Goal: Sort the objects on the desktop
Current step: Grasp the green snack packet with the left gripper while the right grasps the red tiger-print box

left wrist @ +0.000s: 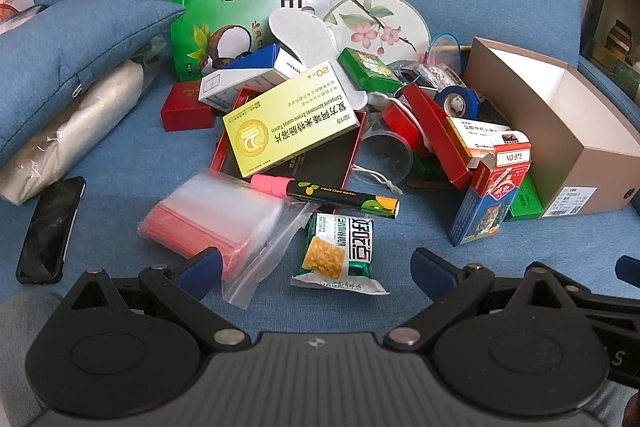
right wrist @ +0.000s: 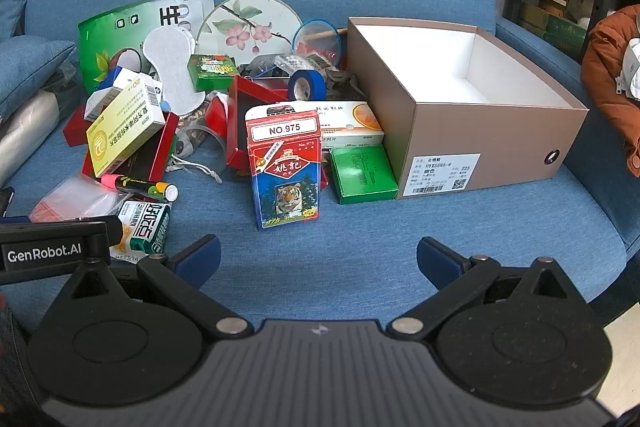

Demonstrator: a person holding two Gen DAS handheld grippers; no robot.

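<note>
A heap of small objects lies on a blue sofa seat [right wrist: 360, 251]. An open tan shoebox [right wrist: 472, 131] stands empty at the right, also seen in the left wrist view as the shoebox [left wrist: 560, 131]. My left gripper [left wrist: 316, 267] hangs open over a green snack packet [left wrist: 340, 251], with a stack of zip bags [left wrist: 216, 215] by its left finger. My right gripper [right wrist: 318, 259] is open above bare cushion, in front of an upright red-and-blue card box [right wrist: 286, 167]. A pink-capped marker [left wrist: 324, 195] and a yellow medicine box [left wrist: 292, 123] lie in the pile.
A black phone [left wrist: 50, 231] and a blue cushion [left wrist: 68, 55] sit at the left. A floral round fan [right wrist: 250, 25], blue tape roll [right wrist: 306, 83], green boxes [right wrist: 362, 173] and red boxes [left wrist: 186, 107] crowd the heap. An orange jacket [right wrist: 612, 75] lies at the far right.
</note>
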